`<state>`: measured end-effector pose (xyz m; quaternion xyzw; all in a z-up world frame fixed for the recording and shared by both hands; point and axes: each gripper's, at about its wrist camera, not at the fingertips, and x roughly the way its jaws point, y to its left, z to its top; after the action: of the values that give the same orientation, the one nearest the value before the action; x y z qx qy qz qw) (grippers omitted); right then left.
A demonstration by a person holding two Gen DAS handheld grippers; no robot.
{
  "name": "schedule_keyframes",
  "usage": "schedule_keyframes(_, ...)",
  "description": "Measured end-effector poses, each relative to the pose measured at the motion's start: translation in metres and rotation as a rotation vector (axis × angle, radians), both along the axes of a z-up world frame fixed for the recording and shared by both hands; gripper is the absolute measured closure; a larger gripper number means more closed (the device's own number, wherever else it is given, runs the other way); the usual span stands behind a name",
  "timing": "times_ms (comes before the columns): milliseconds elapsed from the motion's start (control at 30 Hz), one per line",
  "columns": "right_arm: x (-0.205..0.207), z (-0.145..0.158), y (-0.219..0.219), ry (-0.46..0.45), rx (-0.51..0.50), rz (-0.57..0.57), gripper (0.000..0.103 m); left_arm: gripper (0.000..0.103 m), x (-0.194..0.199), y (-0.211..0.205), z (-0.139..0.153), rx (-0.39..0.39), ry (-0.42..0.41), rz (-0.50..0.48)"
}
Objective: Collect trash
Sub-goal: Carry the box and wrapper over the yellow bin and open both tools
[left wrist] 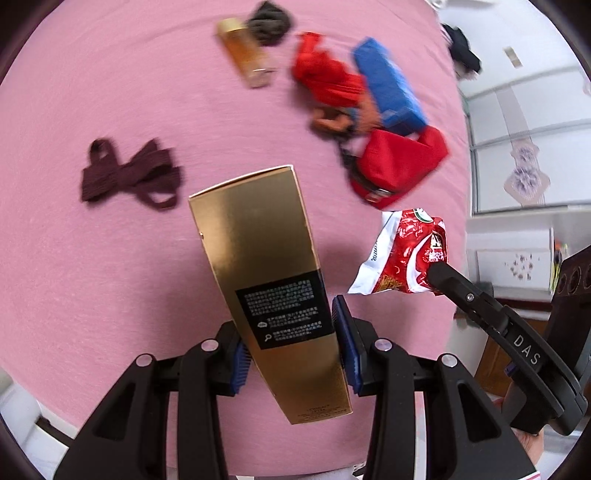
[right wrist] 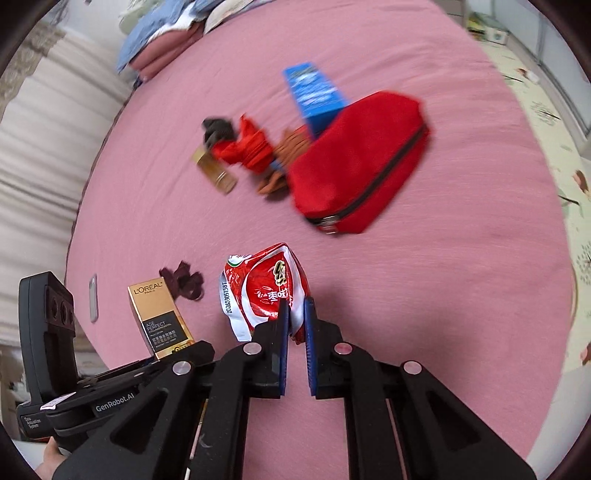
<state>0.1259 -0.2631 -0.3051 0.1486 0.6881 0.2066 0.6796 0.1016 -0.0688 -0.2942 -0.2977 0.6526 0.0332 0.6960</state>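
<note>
My left gripper (left wrist: 291, 343) is shut on a tall gold L'Oreal box (left wrist: 269, 280) and holds it above the pink bed; the box also shows in the right wrist view (right wrist: 159, 314). My right gripper (right wrist: 295, 314) is shut on a crumpled red and white snack wrapper (right wrist: 262, 288), lifted off the bed; the wrapper also shows in the left wrist view (left wrist: 402, 254) at the tip of the right gripper's fingers (left wrist: 443, 273).
On the pink bed (left wrist: 110, 92) lie a red zip pouch (right wrist: 362, 162), a blue box (right wrist: 314, 92), red cloth (left wrist: 325, 74), a brown item (right wrist: 291, 147), a second gold box (left wrist: 243, 51), dark cloth (left wrist: 269, 18) and a dark maroon hair tie (left wrist: 129, 173). Pillows (right wrist: 166, 40) are at the far end.
</note>
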Motion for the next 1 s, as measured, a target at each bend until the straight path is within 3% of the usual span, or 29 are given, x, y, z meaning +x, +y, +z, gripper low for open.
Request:
schedule_keyframes(433, -0.005, 0.035, -0.155, -0.045, -0.043, -0.255, 0.095, 0.063, 0.047, -0.135, 0.037, -0.021, -0.051, -0.252)
schedule_keyframes(1000, -0.035, 0.041, -0.35, -0.054, -0.127, -0.538, 0.095, 0.063, 0.08, -0.34, 0.036, -0.058, -0.071, -0.523)
